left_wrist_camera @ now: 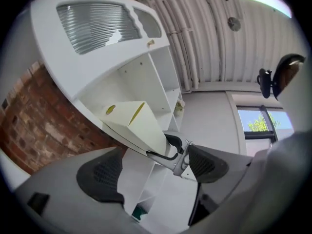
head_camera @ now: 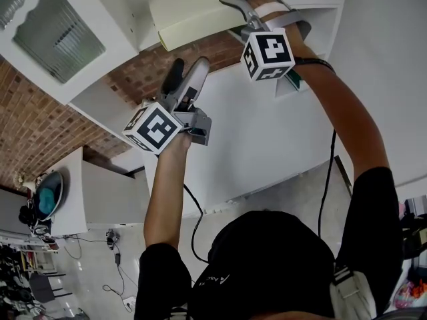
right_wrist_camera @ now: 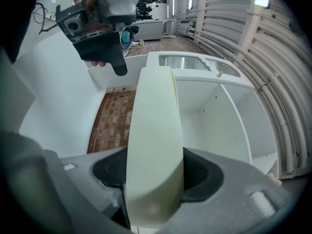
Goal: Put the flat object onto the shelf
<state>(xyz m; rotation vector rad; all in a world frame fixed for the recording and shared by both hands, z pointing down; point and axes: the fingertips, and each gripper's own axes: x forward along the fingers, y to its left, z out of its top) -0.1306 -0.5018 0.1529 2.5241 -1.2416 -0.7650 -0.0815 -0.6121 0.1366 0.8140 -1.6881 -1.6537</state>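
Pads of the right hand-held gripper (right_wrist_camera: 155, 179) pinch the cream flat object (right_wrist_camera: 155, 111); the left hand-held gripper (left_wrist_camera: 153, 172) stands spread wide, empty, just below it.

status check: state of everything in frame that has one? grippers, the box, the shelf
pale cream flat box: clamped across its thin side, pointed at the shelf, not released.
right gripper: jaws shut on the box.
left gripper: jaws open, nothing between them.
white open-fronted shelf unit: box not yet resting on a board, as far as visible.
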